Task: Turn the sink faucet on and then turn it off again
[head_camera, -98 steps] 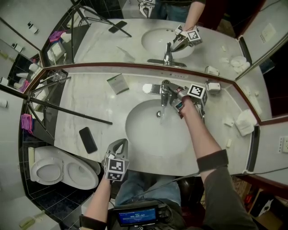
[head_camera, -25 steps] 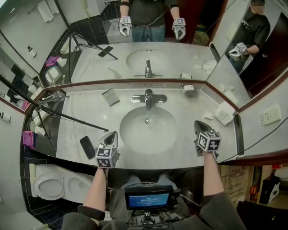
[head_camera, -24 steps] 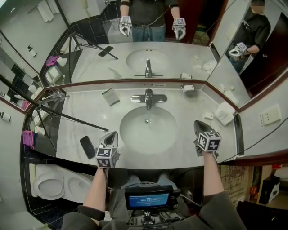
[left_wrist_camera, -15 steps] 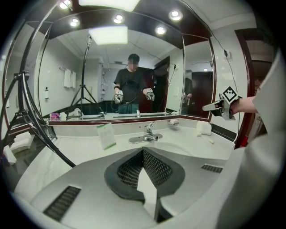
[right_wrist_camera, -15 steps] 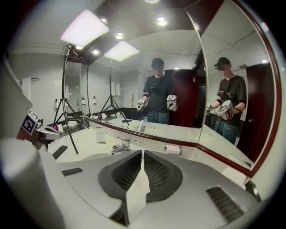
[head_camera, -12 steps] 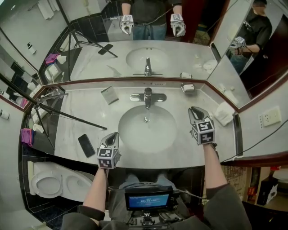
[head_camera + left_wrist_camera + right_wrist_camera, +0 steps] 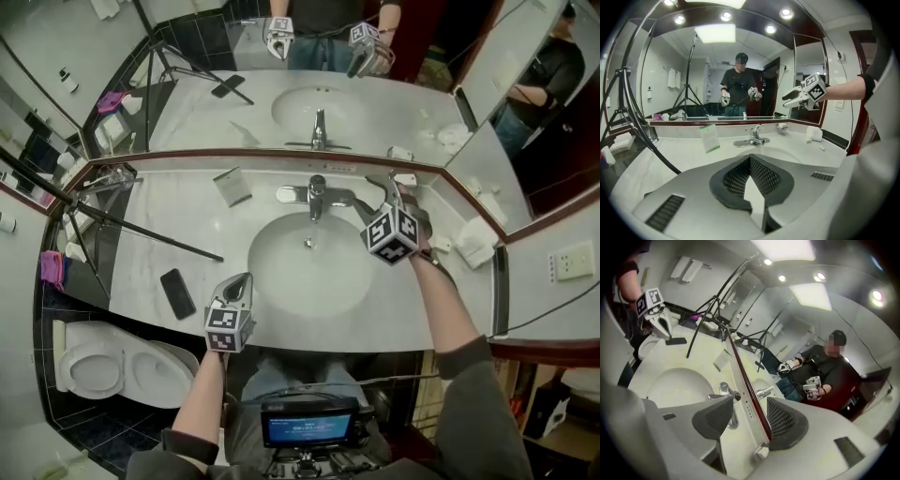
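A round sink [image 7: 281, 281] sits in the white counter [image 7: 178, 216], with the faucet [image 7: 317, 195] at its back rim. Just right of the faucet hovers the right gripper [image 7: 392, 190], its jaws just opened wide and clasping nothing. The left gripper [image 7: 240, 281], jaws pressed together, hangs at the sink's front.

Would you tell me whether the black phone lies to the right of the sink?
No, the black phone lies on the counter left of the sink.
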Motion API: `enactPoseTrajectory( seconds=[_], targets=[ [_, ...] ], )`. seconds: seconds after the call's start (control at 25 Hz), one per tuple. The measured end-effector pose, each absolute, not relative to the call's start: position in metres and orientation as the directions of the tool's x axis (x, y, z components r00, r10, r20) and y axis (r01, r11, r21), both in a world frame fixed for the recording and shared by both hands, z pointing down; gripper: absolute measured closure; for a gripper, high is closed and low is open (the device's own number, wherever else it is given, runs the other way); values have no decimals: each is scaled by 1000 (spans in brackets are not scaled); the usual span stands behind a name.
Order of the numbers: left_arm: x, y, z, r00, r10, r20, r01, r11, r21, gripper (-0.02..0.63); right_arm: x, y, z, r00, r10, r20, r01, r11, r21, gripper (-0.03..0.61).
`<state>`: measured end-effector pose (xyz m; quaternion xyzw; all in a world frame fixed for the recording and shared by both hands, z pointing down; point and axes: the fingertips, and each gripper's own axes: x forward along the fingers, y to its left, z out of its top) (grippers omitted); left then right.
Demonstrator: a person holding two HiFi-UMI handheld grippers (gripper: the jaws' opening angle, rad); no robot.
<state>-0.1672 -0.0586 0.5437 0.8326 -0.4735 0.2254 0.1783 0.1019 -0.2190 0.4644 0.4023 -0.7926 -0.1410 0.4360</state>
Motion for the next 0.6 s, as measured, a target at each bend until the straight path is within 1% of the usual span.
enactPoseTrajectory(
  seconds=[0.08, 0.12, 0.24, 0.4, 0.52, 0.56, 0.6],
  targets=[
    [-171, -59, 547, 442, -713, 544, -875, -476, 87, 612, 84, -231, 482, -302, -732, 611, -411, 678, 609, 318],
    [-173, -59, 549, 438, -716, 544, -878, -470, 88, 612, 75, -236, 492, -306, -714, 630, -362, 699, 617, 290],
    [-177, -62, 555, 429, -721, 544, -884, -458, 90, 612, 51, -248, 522, -310, -664, 680, -234, 747, 623, 276],
    [-180, -67, 560, 424, -724, 544, -888, -450, 93, 612, 27, -259, 557, -305, -631, 713, -107, 767, 633, 276],
    [-180, -73, 563, 424, -728, 539, -890, -446, 97, 612, 17, -267, 581, -298, -615, 730, -63, 776, 628, 277],
    [-180, -74, 564, 424, -728, 538, -890, -446, 98, 612, 14, -270, 589, -295, -610, 735, -55, 779, 624, 289],
    [-180, -76, 565, 425, -729, 537, -889, -446, 99, 612, 11, -273, 597, -292, -605, 741, -49, 783, 620, 314]
  ],
)
